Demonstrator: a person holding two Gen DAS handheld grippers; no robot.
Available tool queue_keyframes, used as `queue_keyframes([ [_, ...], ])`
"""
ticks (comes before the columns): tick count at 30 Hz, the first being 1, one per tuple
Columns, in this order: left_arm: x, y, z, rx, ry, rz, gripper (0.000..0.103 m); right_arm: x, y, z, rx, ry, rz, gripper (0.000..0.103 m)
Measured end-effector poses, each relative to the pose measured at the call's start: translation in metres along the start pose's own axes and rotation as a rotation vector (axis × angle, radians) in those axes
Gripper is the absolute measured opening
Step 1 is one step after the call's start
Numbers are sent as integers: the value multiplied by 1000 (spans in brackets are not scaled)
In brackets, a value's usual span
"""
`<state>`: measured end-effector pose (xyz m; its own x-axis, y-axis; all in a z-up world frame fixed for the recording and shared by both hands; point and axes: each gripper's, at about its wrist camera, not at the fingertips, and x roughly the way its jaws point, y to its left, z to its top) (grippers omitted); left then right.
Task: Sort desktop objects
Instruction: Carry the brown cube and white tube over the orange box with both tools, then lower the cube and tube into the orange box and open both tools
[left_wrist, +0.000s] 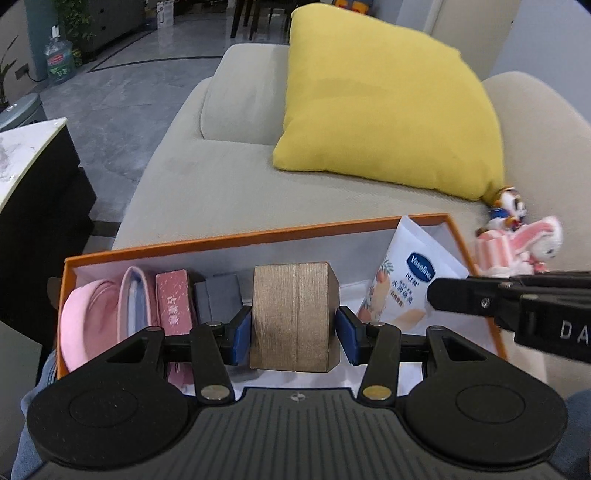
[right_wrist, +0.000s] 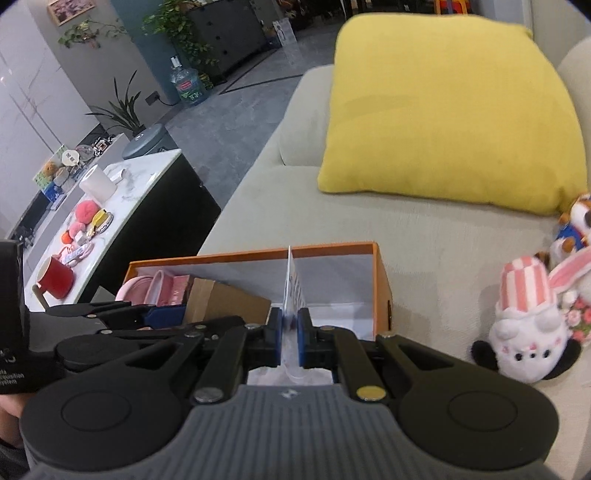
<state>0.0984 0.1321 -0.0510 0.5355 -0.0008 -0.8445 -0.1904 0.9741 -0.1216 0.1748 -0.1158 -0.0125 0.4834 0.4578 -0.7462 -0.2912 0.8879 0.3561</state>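
Nearest in the left wrist view, the left gripper is spread around a tan block — its left pad sits against the block's left face, while a thin gap shows at the right pad, so whether it truly clamps the block I cannot tell. The block stands upright, its long axis vertical, and hangs inside the orange box that rests on the sofa, right of a dark grey case, a pink patterned box and pink pouches packed along the box's left end. To the block's right, the right gripper is pressed together on a Vaseline sachet, pinching it near its lower edge so the flat pack stands on edge, running away from the gripper toward the box's far wall. The relation that matters — the open white floor of the box lies between block and sachet, directly beneath both, so each probably needs only a short drop. Beyond the box, plush toys sit to the right and a yellow cushion farther back.
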Motion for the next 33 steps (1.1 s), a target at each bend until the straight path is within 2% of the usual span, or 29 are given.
queue_keyframes([
  [7,20,-13,1,39,14,89,56,20,-15,-2,57,12,35,8],
  [11,28,-25,-4,96,19,130,54,25,-20,-5,70,16,39,8],
  [16,36,-35,-6,142,-8,168,53,29,-25,-7,86,18,36,8],
  [20,31,-35,-5,154,-16,134,53,28,-24,-8,85,14,40,8],
  [22,19,-35,-5,167,-45,117,53,28,-24,-8,92,14,44,8],
  [24,6,-34,-7,197,-72,115,53,28,-23,-7,91,12,48,8],
  [28,-13,-32,-19,270,-76,103,52,33,-13,-6,61,3,44,8],
  [31,-15,-27,-29,309,-69,109,45,37,-1,-7,31,-8,57,8],
  [33,-13,-25,-35,333,-69,107,44,39,7,-8,4,-20,52,9],
])
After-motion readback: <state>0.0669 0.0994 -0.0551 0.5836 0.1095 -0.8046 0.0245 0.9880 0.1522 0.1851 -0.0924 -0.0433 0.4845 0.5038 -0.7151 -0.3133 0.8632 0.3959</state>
